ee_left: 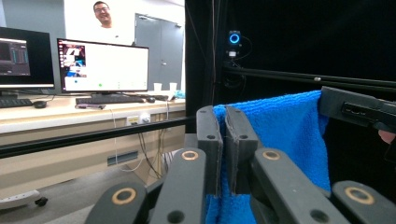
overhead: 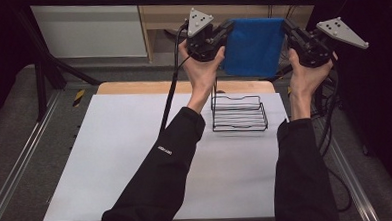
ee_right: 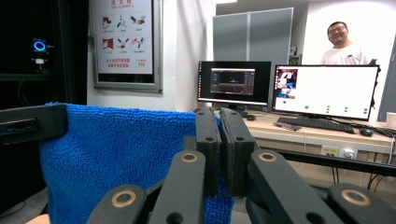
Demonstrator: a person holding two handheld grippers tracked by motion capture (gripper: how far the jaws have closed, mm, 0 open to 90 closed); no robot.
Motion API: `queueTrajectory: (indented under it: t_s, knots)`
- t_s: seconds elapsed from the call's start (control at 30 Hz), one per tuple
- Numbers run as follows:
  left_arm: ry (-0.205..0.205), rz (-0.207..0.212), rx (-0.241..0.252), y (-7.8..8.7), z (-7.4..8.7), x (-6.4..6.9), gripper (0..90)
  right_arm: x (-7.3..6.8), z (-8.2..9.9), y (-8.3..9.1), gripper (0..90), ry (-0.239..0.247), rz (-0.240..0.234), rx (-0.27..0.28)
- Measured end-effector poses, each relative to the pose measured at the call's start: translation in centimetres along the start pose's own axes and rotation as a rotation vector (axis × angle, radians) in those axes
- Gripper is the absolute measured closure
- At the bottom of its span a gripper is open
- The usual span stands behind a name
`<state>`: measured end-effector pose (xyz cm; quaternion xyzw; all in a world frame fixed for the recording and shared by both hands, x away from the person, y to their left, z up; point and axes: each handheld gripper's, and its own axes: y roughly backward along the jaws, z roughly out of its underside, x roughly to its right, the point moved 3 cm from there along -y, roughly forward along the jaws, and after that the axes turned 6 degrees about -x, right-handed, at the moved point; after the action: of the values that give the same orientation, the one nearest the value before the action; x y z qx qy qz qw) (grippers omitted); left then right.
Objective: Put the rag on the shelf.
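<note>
Blue towel [overhead: 253,45] hangs flat and stretched in the air beyond the wire basket [overhead: 238,113], because the left gripper [overhead: 222,31] and the right gripper [overhead: 289,29] each pinch one top corner with closed jaws.

We see a desk [ee_right: 327,135] carrying two monitors [ee_right: 324,91]; left of it, a wall poster [ee_right: 123,37].

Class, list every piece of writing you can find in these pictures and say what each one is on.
Sleeve: small white print, too blurred to read.
Wall poster: pictograms, red heading and caption lines, too small to read.
Monitor screens: on-screen text too small to read.
Nothing is legible enough to quote.
</note>
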<state>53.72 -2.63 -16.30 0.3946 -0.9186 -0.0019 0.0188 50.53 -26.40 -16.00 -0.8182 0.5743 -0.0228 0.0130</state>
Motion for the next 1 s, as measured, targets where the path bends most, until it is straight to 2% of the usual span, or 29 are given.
queueTrajectory:
  t_s: [0.07, 0.17, 0.37, 0.47, 0.5, 0.57, 0.7, 1.0]
  knots:
    - [-0.011, -0.007, -0.006, -0.2, 0.0, -0.2, 85.7, 0.1, 0.2, -0.4, 87.3, 0.001, -0.002, -0.004]
    - [0.003, -0.006, -0.002, -0.4, -0.1, -0.5, 85.8, 0.2, 0.3, -0.8, 87.3, -0.005, -0.007, -0.002]
    - [-0.014, -0.008, -0.024, -0.8, 0.5, -0.6, 85.8, 0.6, 0.7, -1.5, 87.3, -0.004, -0.008, -0.019]
    - [-0.048, -0.014, -0.035, -0.9, 0.9, -0.6, 85.7, 0.8, 1.1, -1.5, 87.3, 0.010, -0.008, -0.035]
    - [-0.039, -0.004, -0.034, -1.0, 1.0, -0.5, 85.7, 1.0, 1.3, -1.5, 87.3, 0.009, -0.009, -0.039]
    - [-0.061, -0.018, -0.043, -1.0, 1.3, -0.4, 85.8, 1.1, 1.7, -1.5, 87.3, 0.004, -0.008, -0.043]
    - [-0.076, -0.012, -0.054, -1.0, 2.0, 0.0, 85.7, 1.3, 2.4, -1.1, 87.2, 0.002, -0.009, -0.051]
    - [-0.084, 0.027, -0.076, -0.4, 4.3, 0.5, 85.7, 1.1, 4.4, 0.2, 87.2, -0.002, -0.021, -0.081]
